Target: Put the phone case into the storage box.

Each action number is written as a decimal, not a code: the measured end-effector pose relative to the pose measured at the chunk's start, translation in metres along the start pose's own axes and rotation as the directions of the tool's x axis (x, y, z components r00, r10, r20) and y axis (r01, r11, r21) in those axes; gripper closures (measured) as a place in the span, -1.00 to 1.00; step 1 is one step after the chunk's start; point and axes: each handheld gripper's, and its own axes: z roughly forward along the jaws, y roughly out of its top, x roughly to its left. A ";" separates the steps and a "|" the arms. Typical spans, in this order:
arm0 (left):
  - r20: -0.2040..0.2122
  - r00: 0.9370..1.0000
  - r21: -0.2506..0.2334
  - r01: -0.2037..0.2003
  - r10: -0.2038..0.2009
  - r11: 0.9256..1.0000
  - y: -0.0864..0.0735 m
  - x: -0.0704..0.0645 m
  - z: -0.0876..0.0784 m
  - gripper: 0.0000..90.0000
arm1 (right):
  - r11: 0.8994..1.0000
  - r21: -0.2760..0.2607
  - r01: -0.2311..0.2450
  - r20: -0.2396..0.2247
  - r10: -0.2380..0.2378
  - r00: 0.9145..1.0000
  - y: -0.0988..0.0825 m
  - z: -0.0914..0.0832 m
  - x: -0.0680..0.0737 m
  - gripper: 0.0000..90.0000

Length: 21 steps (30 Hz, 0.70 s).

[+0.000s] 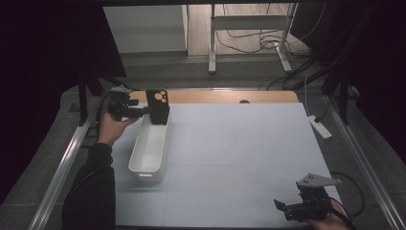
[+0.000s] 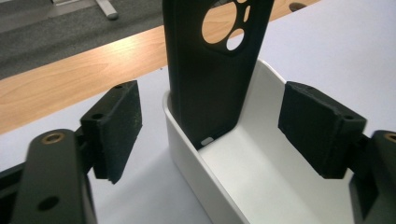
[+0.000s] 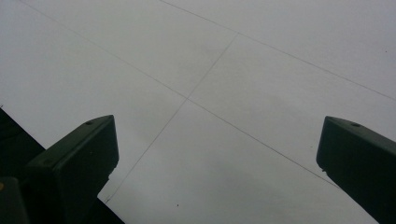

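A long, narrow white bin (image 1: 149, 152) of smooth plastic with rounded corners is seen on the pale sheet covering the tabletop (image 1: 239, 143); a strip of bare wood is exposed along the edge beyond the bin's far end. A matte black phone case (image 1: 158, 106), soft-looking and flat, is stood upright in the far end of the bin, its lower edge down inside the walls.

In the left gripper view the case (image 2: 212, 88) is shown close: a rounded camera opening with smaller holes is cut near its top, which is cropped by the frame, and a small slot is visible at its bottom edge. Whether it leans on the bin's end wall (image 2: 173, 126) cannot be made out for certain. The left gripper (image 2: 212, 135) is held with its jaws apart, one rough foam pad either side of the case and clear of it.

The right gripper (image 1: 299, 207) is held well away, at the near corner of the tabletop, jaws spread wide over bare sheet crossed by faint seams (image 3: 212, 112).
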 end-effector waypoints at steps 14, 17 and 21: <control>0.019 1.000 0.005 0.017 -0.017 1.000 -0.010 -0.009 -0.015 -0.71 | 1.000 0.004 0.008 0.004 -0.008 1.000 0.000 0.000 0.001 -1.00; 0.021 1.000 0.009 0.015 -0.015 1.000 -0.013 -0.012 -0.017 -0.74 | 1.000 0.006 0.007 0.005 -0.007 1.000 0.000 0.000 0.002 -1.00; 0.025 0.999 -0.005 0.029 -0.029 1.000 -0.018 -0.015 -0.021 -0.76 | 1.000 0.007 0.009 0.004 -0.009 1.000 0.000 0.000 0.002 -1.00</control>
